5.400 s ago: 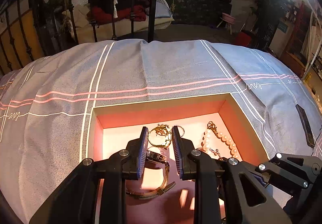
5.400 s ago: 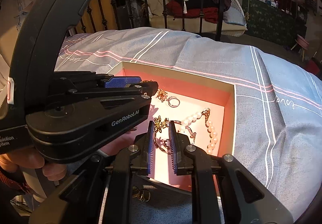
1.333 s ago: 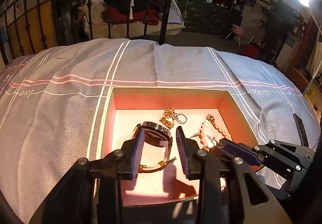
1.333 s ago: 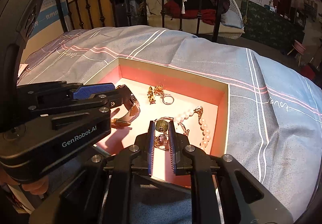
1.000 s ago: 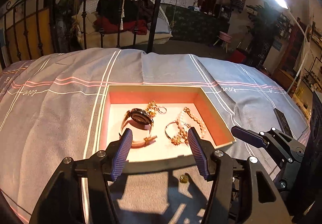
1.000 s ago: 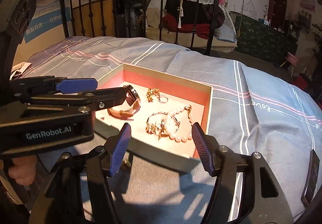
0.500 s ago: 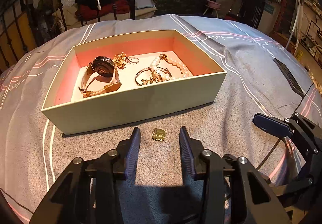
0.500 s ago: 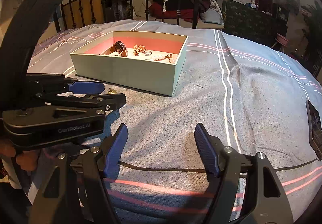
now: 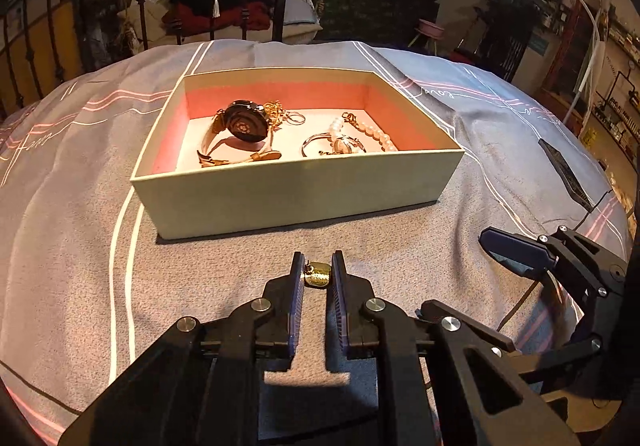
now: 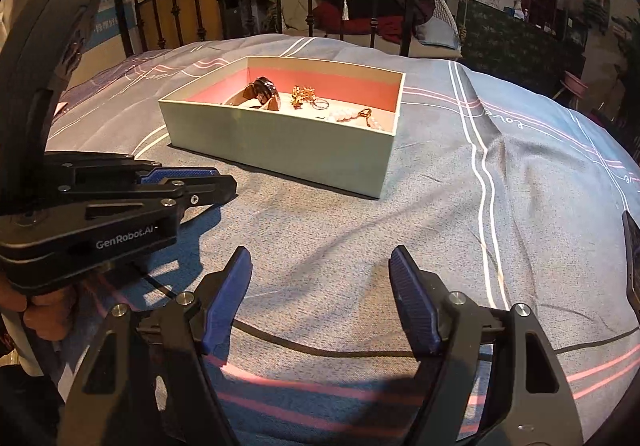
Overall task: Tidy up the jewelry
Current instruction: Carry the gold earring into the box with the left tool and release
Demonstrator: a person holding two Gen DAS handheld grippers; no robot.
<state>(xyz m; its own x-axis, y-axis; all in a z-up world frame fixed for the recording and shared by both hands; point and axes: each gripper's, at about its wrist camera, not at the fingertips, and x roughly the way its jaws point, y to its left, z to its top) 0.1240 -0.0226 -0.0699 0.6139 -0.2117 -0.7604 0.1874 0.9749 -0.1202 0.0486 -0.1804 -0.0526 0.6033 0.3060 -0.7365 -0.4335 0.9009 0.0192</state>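
Left gripper (image 9: 316, 273) closing around small gold charm (image 9: 317, 274) on grey bedspread (image 9: 72, 246), just near of open box (image 9: 296, 189); pad contact unclear. Right gripper (image 10: 320, 266) spread wide, empty. Advised: finish squeeze squarely, avoid snagging cloth, lift clear of near wall, deposit beside watch (image 9: 244, 125).

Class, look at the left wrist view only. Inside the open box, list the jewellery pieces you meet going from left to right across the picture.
Black-faced wristwatch with a pale strap → small gold chain charm with a silver ring → silver bangle → white pearl bracelet with a gold clasp, all inside the pale green cardboard box with the pink lining.
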